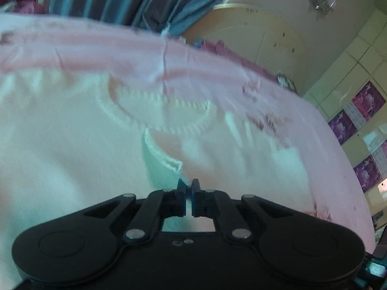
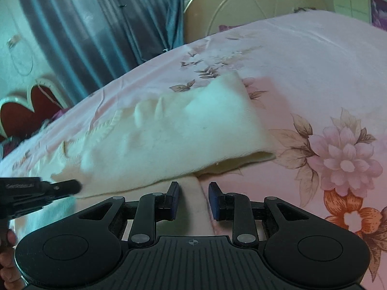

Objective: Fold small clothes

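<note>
The left gripper [image 1: 189, 185] has its fingers [image 1: 181, 194] drawn together with only a thin slit between them, pinched on an edge of the cream sweater [image 1: 72, 145]; pale fabric shows right at the tips and through the opening behind them. From the right wrist view the same left gripper [image 2: 72, 185] comes in low from the left side, its dark tip buried in the near edge of the sweater [image 2: 169, 130].

The right gripper [image 2: 193, 188] stands with its fingers [image 2: 174, 193] parted, a clear gap between the blue pads, holding nothing. Between them lies a pale fold of cloth on the bed, just short of the sweater's near edge; whether the tips touch it cannot be told.

The sweater lies spread on the bed sheet [image 2: 314, 72], pink with printed flowers and leaves. Its ribbed neckline [image 1: 164, 111] faces up ahead of the left gripper, blurred. One sleeve [image 2: 229, 111] stretches toward the far right side of the bed, its cuff end lifted slightly off the sheet beside a large printed blossom.

Past the far edge of the bed hang blue-grey curtains [image 2: 96, 36]. A cream wardrobe [image 1: 254, 38] stands beyond the bed's far right corner.
</note>
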A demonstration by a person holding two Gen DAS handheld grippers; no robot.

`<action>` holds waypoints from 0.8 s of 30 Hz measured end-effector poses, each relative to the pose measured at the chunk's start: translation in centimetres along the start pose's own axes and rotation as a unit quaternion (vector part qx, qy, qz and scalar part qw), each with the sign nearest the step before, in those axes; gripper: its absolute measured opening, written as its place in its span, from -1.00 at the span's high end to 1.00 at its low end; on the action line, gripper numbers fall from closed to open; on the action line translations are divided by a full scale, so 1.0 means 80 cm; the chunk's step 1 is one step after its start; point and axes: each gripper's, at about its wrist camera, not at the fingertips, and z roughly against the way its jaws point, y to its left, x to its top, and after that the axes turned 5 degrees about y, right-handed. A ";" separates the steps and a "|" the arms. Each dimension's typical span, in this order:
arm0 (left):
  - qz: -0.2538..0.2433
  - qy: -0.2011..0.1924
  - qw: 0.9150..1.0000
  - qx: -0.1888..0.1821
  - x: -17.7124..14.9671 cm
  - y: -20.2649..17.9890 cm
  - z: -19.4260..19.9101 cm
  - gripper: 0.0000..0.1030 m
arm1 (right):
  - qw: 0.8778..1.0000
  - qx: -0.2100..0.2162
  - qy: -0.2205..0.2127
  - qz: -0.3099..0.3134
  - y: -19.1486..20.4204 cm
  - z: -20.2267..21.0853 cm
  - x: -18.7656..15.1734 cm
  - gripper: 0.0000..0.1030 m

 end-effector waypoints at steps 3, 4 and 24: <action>0.007 -0.033 0.999 0.015 0.007 0.024 0.042 0.93 | 1.000 0.000 0.001 -0.004 -0.002 -0.003 0.003 0.46; 0.011 -0.043 0.999 0.022 0.008 0.036 0.055 0.93 | 1.000 -0.003 0.001 0.001 -0.001 -0.003 0.003 0.46; 0.034 -0.024 0.996 0.083 -0.005 0.128 0.079 0.93 | 0.995 -0.042 -0.003 0.091 0.017 0.000 0.005 0.80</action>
